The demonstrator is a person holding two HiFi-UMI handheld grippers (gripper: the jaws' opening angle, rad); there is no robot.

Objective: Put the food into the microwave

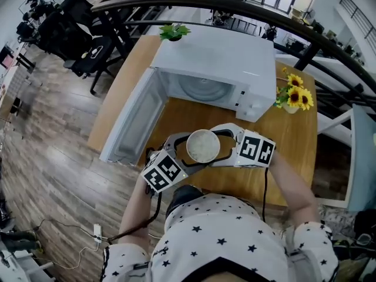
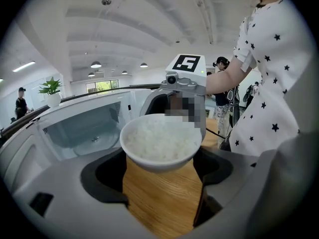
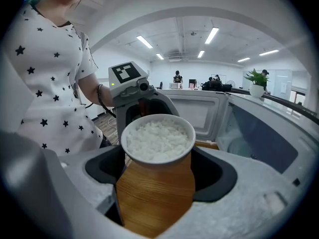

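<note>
A white bowl of rice (image 1: 202, 146) hangs over the wooden table (image 1: 288, 157), just in front of the white microwave (image 1: 223, 60). The microwave's door (image 1: 130, 125) stands swung open to the left, and its cavity (image 1: 202, 90) shows a glass plate. My left gripper (image 1: 183, 154) clasps the bowl (image 2: 160, 142) from the left. My right gripper (image 1: 224, 146) clasps the same bowl (image 3: 157, 138) from the right. Each gripper view shows the bowl wedged between the jaw tips, with the other gripper's marker cube (image 2: 188, 63) behind it.
A small potted plant (image 1: 173, 32) stands on the microwave's back left corner. A vase of sunflowers (image 1: 295, 96) sits to its right on the table. Black chairs (image 1: 88, 57) stand on the floor at the left, a pale chair (image 1: 361, 157) at the right.
</note>
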